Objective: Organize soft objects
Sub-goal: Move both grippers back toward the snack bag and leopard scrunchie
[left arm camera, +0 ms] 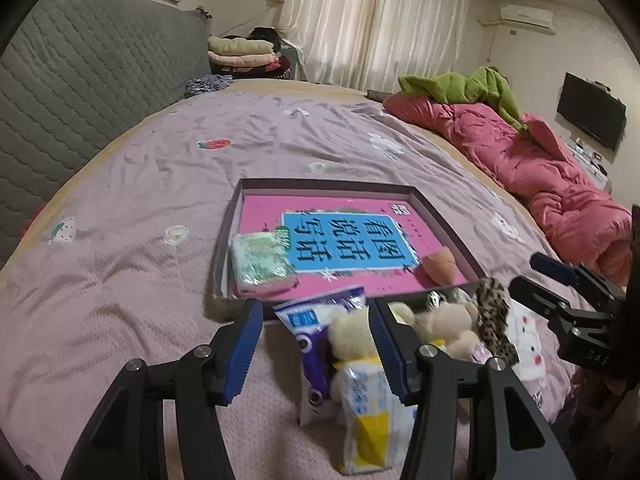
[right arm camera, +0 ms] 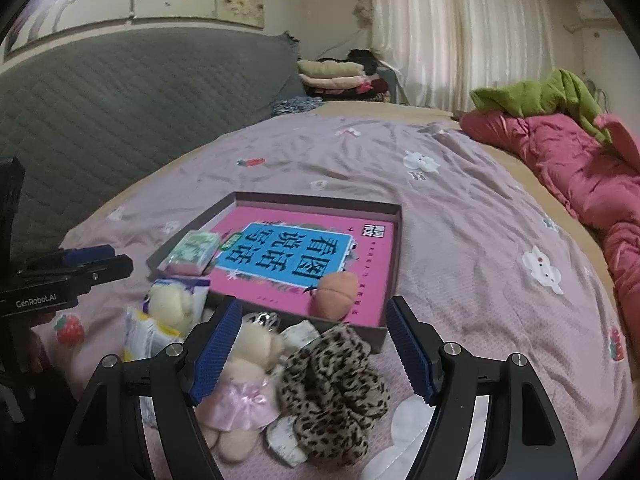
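On the bed, soft things crowd just before the box [right arm camera: 394, 216]: bears, tissue packs [left arm camera: 372, 396], a leopard scrunchie [right arm camera: 332, 384]. Inside the box lie a green pack [left arm camera: 260, 260] and a peach toy [right arm camera: 334, 292]. Left gripper [left arm camera: 316, 344] jaws stand apart, empty; right gripper [right arm camera: 312, 344] jaws gape wide over the scrunchie.

A red quilt [left arm camera: 532, 160] lies along the bed's right edge with a green garment [left arm camera: 468, 84] on top. Folded clothes [left arm camera: 240, 52] are stacked beside white curtains [left arm camera: 376, 20]; a TV [left arm camera: 590, 116] hangs on the wall.
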{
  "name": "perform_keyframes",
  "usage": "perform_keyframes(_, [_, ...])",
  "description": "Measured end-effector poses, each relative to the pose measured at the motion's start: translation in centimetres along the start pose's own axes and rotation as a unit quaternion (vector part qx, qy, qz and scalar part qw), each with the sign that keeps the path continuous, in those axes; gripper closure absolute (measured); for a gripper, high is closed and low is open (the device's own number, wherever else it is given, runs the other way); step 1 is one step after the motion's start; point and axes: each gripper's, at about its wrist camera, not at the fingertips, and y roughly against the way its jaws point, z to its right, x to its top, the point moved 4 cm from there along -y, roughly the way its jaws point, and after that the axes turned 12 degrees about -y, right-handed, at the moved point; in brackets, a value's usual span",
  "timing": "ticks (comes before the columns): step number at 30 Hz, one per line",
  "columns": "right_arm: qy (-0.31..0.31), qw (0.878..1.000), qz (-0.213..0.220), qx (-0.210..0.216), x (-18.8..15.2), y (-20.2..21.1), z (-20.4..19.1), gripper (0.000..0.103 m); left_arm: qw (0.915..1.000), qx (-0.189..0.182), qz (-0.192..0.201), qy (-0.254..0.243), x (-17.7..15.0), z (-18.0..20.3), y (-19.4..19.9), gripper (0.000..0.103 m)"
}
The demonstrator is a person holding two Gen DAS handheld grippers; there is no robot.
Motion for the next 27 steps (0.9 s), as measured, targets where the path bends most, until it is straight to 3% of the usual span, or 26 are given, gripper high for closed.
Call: perform_keyframes(27, [-0.067, 0.997, -0.031, -0.011, -2.5, 2.6, 2.4, 0.027, 0.9941, -0.066, -0.079, -0.035, -5.2, 5.9, -0.1, 0.048])
